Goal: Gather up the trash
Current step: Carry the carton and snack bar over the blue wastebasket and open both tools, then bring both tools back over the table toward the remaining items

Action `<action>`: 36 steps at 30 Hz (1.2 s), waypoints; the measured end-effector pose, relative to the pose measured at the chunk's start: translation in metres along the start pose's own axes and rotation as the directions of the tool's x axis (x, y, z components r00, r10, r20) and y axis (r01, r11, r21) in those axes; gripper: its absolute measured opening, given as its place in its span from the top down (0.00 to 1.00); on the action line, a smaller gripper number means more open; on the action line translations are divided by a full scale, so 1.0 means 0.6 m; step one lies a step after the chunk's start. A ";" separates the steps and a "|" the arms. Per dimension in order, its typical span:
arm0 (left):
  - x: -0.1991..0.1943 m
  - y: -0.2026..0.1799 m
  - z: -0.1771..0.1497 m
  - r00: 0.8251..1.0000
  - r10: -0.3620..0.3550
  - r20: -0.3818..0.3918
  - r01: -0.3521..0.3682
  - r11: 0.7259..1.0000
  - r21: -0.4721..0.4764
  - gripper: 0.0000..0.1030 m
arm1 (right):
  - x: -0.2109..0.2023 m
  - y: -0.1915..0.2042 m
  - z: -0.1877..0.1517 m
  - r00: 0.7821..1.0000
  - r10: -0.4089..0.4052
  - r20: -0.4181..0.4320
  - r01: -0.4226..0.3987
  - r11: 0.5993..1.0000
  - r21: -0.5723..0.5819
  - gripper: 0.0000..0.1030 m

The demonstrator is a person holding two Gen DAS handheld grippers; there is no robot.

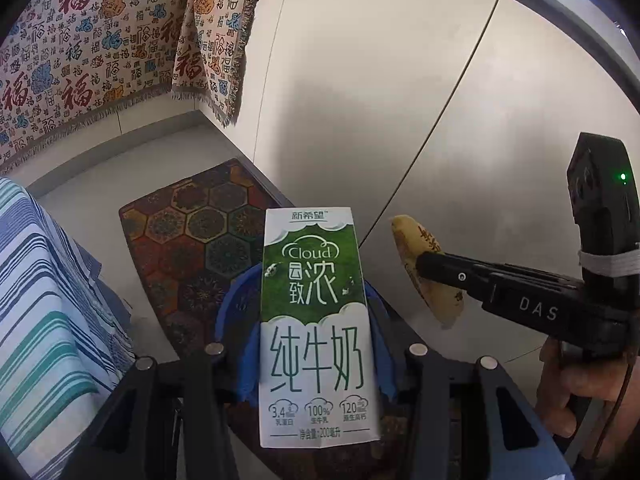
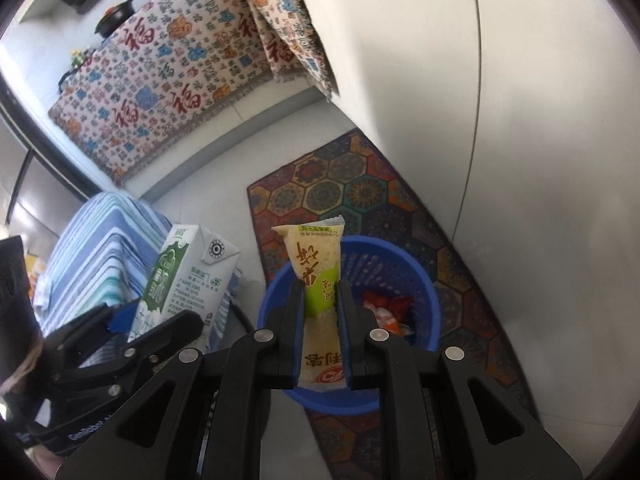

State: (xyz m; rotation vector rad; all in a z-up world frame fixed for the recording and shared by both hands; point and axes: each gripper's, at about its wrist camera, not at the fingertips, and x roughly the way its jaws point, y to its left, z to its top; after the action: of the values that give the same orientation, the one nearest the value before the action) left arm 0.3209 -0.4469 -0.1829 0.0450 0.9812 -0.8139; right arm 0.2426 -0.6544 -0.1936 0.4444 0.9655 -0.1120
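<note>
While jaws clamp milk carton (image 1: 316, 320) and snack packet (image 2: 318, 276), blue basket (image 2: 416, 268) on patterned rug (image 2: 400, 204), pale tiled floor (image 2: 208, 184).

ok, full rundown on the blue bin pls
The bin is a round blue plastic basket with perforated walls, standing upright on a patterned rug by a pale wall. It is open-topped, with red, white and orange wrappers already inside. The right gripper holds a yellow snack packet over its rim. In the left wrist view the milk carton hides most of it.
</note>
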 end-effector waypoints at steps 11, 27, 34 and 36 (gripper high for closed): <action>0.057 -0.002 -0.001 1.000 -0.001 -0.024 0.002 1.000 0.022 0.43 | 0.004 -0.015 0.003 1.000 -0.001 0.007 0.000 0.999 0.033 0.80; -0.125 0.006 -0.030 0.996 0.011 0.092 -0.015 0.999 0.035 0.37 | -0.046 0.051 -0.003 0.978 -0.147 0.149 0.163 0.981 -0.102 0.17; -0.296 0.092 -0.142 0.985 0.137 0.108 -0.133 0.990 -0.048 0.33 | -0.050 0.182 -0.056 0.981 -0.097 0.171 0.150 0.931 -0.333 0.09; -0.328 0.127 -0.182 0.979 0.186 0.088 -0.178 0.980 -0.089 0.33 | -0.049 0.232 -0.089 0.990 -0.046 0.135 0.096 0.913 -0.397 0.08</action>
State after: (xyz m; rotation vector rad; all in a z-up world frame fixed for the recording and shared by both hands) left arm 0.2330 -0.2346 -0.1222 0.0258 0.9039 -0.6028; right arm 0.2247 -0.5094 -0.1520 0.0203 0.8558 -0.0038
